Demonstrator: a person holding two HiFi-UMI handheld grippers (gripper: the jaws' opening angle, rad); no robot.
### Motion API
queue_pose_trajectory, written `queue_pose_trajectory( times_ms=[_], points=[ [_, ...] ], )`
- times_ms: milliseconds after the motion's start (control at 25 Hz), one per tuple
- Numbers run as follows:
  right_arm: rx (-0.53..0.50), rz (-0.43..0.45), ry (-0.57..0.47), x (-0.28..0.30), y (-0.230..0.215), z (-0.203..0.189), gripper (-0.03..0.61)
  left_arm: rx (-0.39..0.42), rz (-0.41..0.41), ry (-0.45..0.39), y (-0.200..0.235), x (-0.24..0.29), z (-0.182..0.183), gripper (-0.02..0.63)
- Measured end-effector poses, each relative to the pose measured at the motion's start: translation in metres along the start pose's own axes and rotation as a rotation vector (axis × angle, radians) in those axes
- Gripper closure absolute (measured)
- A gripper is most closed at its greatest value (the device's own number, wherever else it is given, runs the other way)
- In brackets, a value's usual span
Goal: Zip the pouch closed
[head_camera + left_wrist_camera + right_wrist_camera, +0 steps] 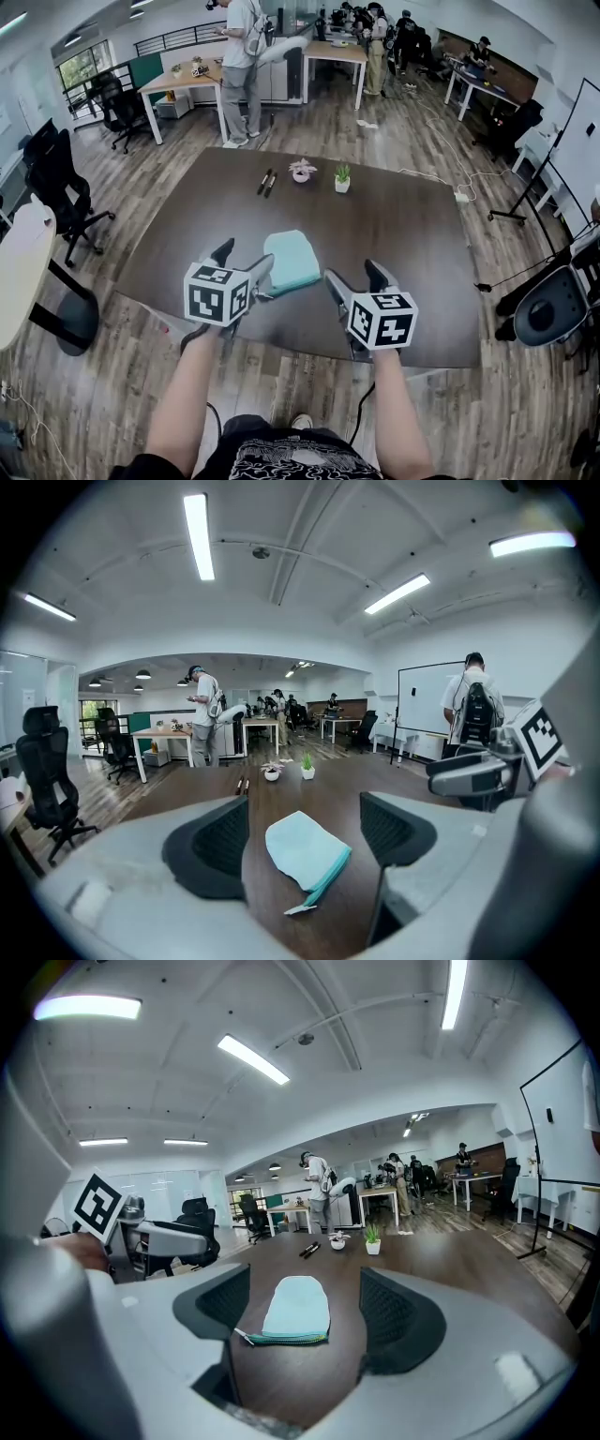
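A pale teal pouch [292,261] lies flat on the dark brown table [412,225], its darker zipper edge toward me. In the left gripper view the pouch [302,851] sits between the jaws with the zipper tab pointing near left. The right gripper view shows the pouch [297,1309] centred ahead, zipper edge nearest. My left gripper [266,270] is open just left of the pouch's near corner. My right gripper [355,279] is open to the pouch's right, a short way off. Neither holds anything.
At the table's far side stand a small potted plant [342,177], a small pink flower pot [301,172] and two dark markers [266,182]. Office chairs [54,178], other desks and several people stand beyond. A cable [433,178] runs off the table's right.
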State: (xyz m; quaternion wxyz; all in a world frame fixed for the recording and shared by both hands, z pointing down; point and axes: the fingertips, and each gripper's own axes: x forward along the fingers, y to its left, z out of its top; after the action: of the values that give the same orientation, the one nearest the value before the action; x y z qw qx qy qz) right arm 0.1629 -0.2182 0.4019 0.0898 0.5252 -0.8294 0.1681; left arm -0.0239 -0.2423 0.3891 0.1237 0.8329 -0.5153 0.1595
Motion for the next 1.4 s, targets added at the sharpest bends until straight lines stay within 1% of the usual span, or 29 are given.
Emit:
queue_pose_trajectory(
  times_ms=[240,480,720,880,1040,1240,1400],
  points=[
    [-0.002,-0.021,-0.012,0.009,0.007,0.004,0.222,0.005,-0.020,-0.012,0.011,0.004,0.002,0.241],
    [0.010,-0.055,-0.021,0.023,0.022,0.008,0.222,0.012,-0.068,-0.017,0.031,0.009,0.007,0.241],
    [0.027,-0.095,-0.019,0.038,0.033,0.007,0.222,0.006,-0.139,-0.009,0.048,0.022,0.007,0.241],
    [0.037,-0.121,-0.006,0.044,0.039,0.004,0.222,0.029,-0.200,0.015,0.048,0.031,0.001,0.241],
    [0.048,-0.148,0.007,0.048,0.043,-0.004,0.222,0.062,-0.263,0.045,0.044,0.041,-0.012,0.241],
    [0.067,-0.191,0.034,0.050,0.045,-0.027,0.224,0.128,-0.351,0.100,0.033,0.054,-0.040,0.241],
    [0.091,-0.221,0.048,0.054,0.045,-0.040,0.224,0.158,-0.415,0.141,0.025,0.062,-0.058,0.241]
  ],
)
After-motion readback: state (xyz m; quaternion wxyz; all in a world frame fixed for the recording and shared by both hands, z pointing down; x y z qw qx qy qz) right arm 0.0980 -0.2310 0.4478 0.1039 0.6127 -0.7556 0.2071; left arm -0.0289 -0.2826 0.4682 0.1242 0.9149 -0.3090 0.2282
